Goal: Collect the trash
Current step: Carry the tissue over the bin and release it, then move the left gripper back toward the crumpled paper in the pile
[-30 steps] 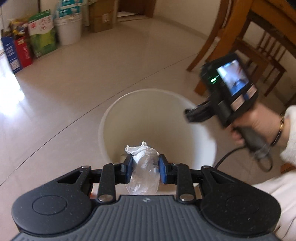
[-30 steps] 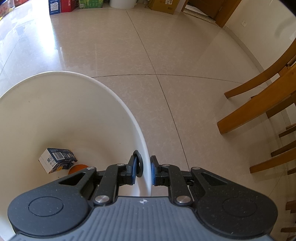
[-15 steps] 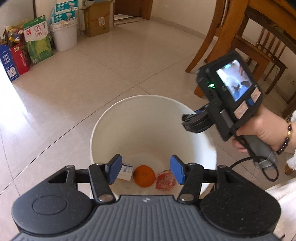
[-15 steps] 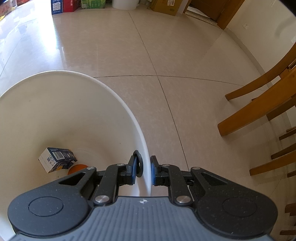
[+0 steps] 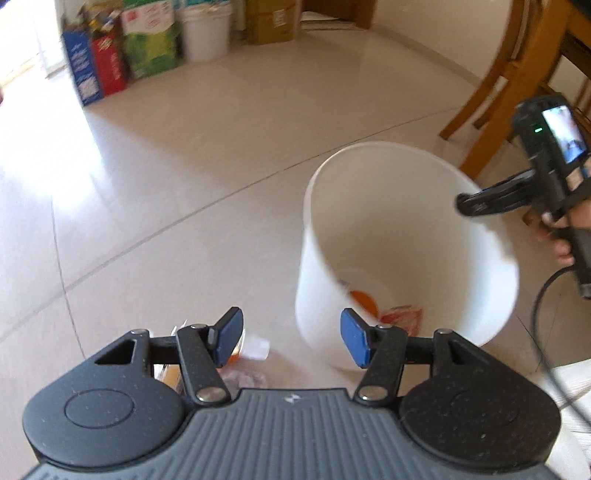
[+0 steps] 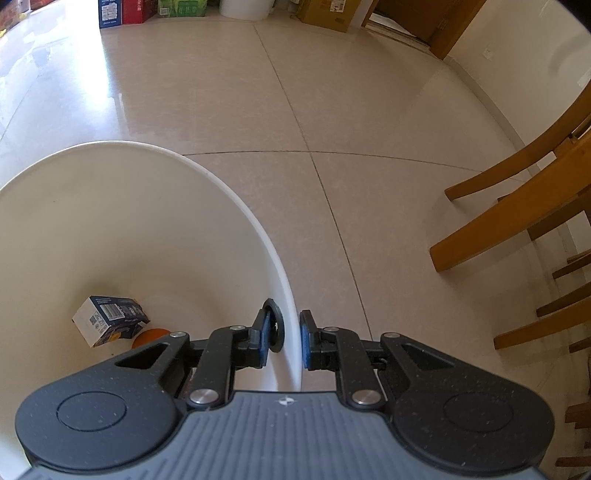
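Note:
The white bin (image 5: 369, 221) stands tilted on the tiled floor, to the right in the left wrist view. An orange (image 5: 364, 301) and a red wrapper (image 5: 404, 317) lie at its bottom. My left gripper (image 5: 291, 341) is open and holds nothing, left of the bin and above floor litter: a white-capped bottle (image 5: 255, 347) and crumpled plastic (image 5: 243, 376). My right gripper (image 6: 284, 338) is shut on the bin (image 6: 147, 221) rim, one finger inside, one outside. A small box (image 6: 110, 319) and the orange (image 6: 149, 338) show inside. From the left wrist, the right gripper (image 5: 471, 203) clamps the far rim.
Wooden chair legs (image 6: 517, 206) stand to the right of the bin, with a chair (image 5: 498, 74) behind it. Coloured cartons (image 5: 110, 62), a white bucket (image 5: 203, 33) and a cardboard box (image 6: 325, 13) line the far wall. A hand (image 5: 580, 221) and a cable are at the right edge.
My left gripper opened over the bin, let go of the clear plastic bag, then swung left and off the bin toward the floor litter. The right gripper kept its hold on the rim.

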Available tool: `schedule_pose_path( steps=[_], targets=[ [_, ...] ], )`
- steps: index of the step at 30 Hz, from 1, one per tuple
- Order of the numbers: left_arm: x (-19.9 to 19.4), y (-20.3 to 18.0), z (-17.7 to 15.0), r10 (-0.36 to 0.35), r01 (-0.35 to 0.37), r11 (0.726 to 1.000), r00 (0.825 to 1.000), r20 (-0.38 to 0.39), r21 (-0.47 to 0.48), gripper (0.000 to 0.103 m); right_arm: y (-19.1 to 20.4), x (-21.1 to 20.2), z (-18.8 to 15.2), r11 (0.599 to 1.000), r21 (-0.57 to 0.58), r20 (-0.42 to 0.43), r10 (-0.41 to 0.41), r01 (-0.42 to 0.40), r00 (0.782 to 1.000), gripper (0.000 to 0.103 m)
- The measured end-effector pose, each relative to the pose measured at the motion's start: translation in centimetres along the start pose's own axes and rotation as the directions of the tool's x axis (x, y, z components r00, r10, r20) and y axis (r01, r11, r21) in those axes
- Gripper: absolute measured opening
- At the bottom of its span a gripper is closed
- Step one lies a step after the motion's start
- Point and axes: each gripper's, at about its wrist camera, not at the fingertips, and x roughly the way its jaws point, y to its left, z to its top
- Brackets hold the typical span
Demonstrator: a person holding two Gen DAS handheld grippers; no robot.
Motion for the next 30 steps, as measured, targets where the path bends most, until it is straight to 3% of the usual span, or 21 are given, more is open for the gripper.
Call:
schedule_pose_path(
  steps=[8, 10, 13, 20, 24, 30],
  targets=[
    [3.9, 2.9, -5.5, 0.044, -0.047, 0.991, 0.999, -0.028, -0.124, 0.060, 0.3, 0.1, 0.0, 1.000, 0.002, 0.006, -0.012, 0.012, 1.000, 0.019],
    [5.5, 3.0, -7.1, 0.062, -0.066, 0.987, 0.997, -0.035, -0.143, 0.067, 0.2, 0.1, 0.0, 1.000, 0.003, 0.006, -0.013, 0.013, 1.000, 0.019],
    [8.0, 3.1, -8.8, 0.090, -0.096, 0.980, 0.995, -0.041, -0.173, 0.069, 0.2, 0.1, 0.0, 1.000, 0.009, 0.005, -0.015, 0.015, 1.000, 0.019],
    [14.0, 2.6, -13.2, 0.133, -0.146, 0.955, 0.989, -0.068, -0.258, 0.071, 0.4, 0.1, 0.1, 1.000, 0.005, 0.009, -0.024, 0.024, 1.000, 0.021],
    [16.6, 2.2, -15.0, 0.193, -0.209, 0.934, 0.978, -0.081, -0.292, 0.071, 0.4, 0.1, 0.0, 1.000, 0.002, 0.012, -0.024, 0.024, 1.000, 0.021],
    [19.2, 2.5, -16.7, 0.201, -0.217, 0.898, 0.976, -0.081, -0.382, 0.073, 0.5, 0.0, 0.0, 1.000, -0.001, 0.017, -0.024, 0.024, 1.000, 0.021]
  ],
)
